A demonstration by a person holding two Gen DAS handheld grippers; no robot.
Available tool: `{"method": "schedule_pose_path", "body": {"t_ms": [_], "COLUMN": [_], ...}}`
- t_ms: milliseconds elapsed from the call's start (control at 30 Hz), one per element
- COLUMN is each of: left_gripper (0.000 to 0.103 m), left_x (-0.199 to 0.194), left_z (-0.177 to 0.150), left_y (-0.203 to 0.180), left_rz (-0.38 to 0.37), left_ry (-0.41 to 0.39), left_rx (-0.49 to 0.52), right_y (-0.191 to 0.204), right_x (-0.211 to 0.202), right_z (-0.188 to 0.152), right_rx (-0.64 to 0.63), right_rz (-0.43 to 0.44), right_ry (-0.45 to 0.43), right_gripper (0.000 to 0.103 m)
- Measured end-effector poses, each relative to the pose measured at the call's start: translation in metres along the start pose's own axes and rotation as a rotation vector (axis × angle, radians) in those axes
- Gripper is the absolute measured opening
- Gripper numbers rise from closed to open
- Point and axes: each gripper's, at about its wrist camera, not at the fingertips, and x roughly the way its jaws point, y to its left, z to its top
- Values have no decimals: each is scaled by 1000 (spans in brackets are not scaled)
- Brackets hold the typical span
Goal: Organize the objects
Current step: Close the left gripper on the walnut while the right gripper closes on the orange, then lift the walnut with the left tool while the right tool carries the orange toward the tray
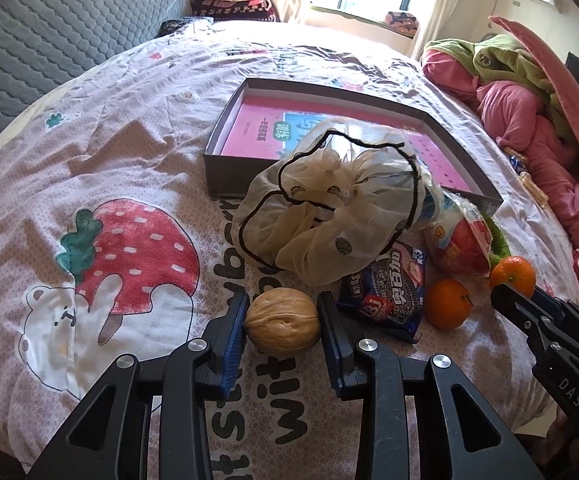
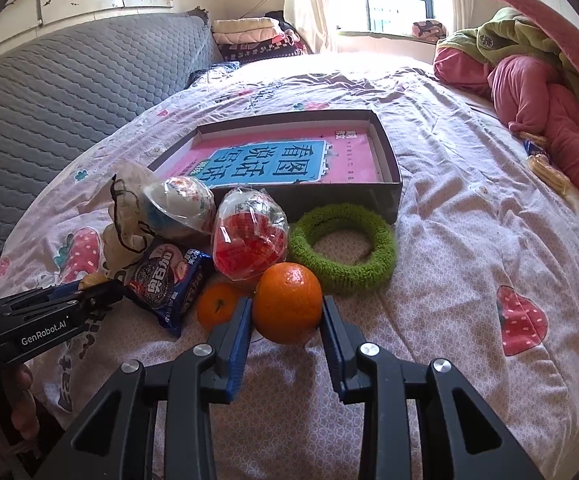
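Observation:
My left gripper is shut on a tan walnut, its blue pads pressing both sides just over the strawberry-print bedspread. My right gripper is shut on a large orange; in the left wrist view that orange sits at its black tip. A smaller tangerine lies beside it. Behind are a blue cookie packet, a red item in clear wrap, a cream mesh pouch and a green fuzzy ring. A dark shallow box holds a pink book.
A grey quilted headboard rises on the left. Pink and green clothes are heaped at the right with small snack packets beside them. Folded blankets and a bright window are at the far end.

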Motion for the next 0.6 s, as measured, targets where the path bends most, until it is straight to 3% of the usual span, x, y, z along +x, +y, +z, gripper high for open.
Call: {"method": "schedule_pose_path", "body": {"t_ms": [600], "left_gripper": [35], "left_x": [-35], "left_z": [16], "left_y": [-23], "left_rz": [-9], "left_ry": [-138], "left_rx": [27], "right_y": [14], "right_x": [-25], "right_z": [17], "right_rx": [-48], "right_rz": [-6], "right_ry": [-137], "right_gripper": [34]}}
